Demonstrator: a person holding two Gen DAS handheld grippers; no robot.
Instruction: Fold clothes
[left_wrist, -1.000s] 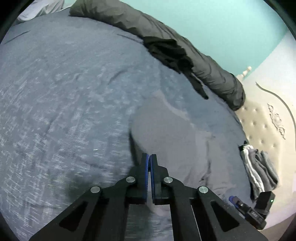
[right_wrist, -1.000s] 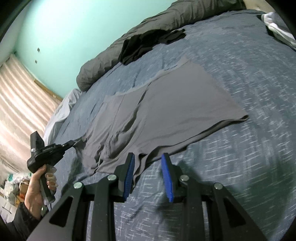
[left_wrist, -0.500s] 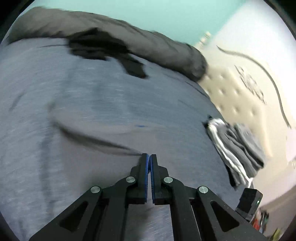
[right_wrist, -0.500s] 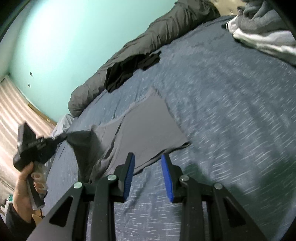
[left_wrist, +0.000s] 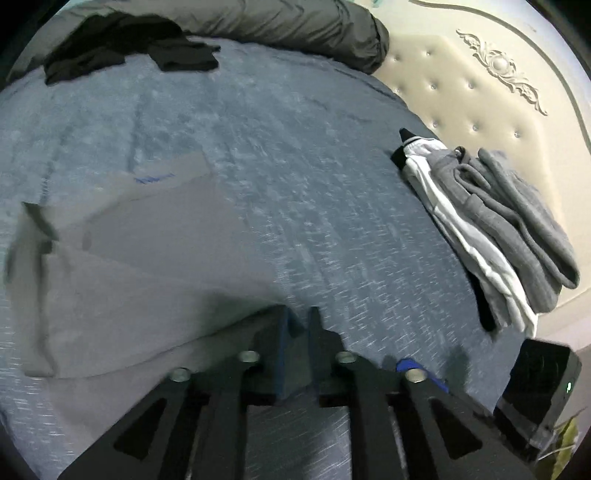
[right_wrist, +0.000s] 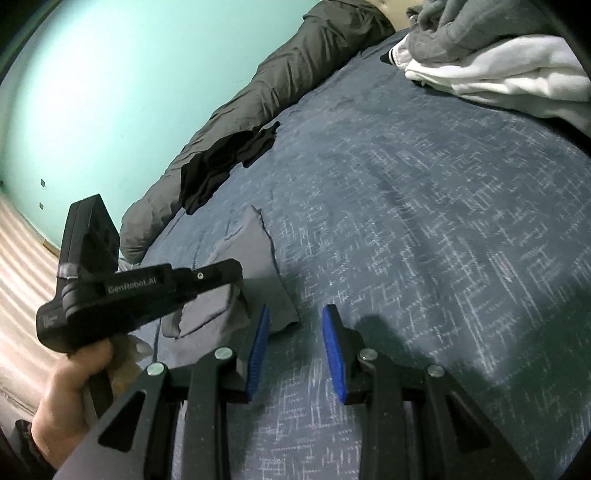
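We see a thin, matte grey shirt (left_wrist: 147, 266) lying on the bed cover (left_wrist: 303, 206), a blue-grey woven fabric flecked with pale threads. The shirt is smooth over its broad middle, with a soft fold line crossing it and a small blue mark near its far edge. In our right wrist view the same garment (right_wrist: 258, 251) looks bunched and partly doubled over where it meets the left gripper (left_wrist: 298, 325).

That left gripper has its black fingers drawn narrow, pinching a corner of the shirt between the blue pads, the cloth rising in a wedge between them. A person's hand (right_wrist: 74, 391) wraps its handle from below, holding it tilted just above the cover.

Our right gripper (right_wrist: 295, 332) stands wide, its ribbed blue pads (right_wrist: 258, 347) apart with nothing between them, hovering just beside the shirt's near corner.

Farther off, a heap of grey and white clothes (left_wrist: 487, 221) in thick, soft knit sits near a cream tufted headboard (left_wrist: 480, 92). A crumpled black garment (left_wrist: 122, 40) rests against a long dark rolled duvet (left_wrist: 280, 26).
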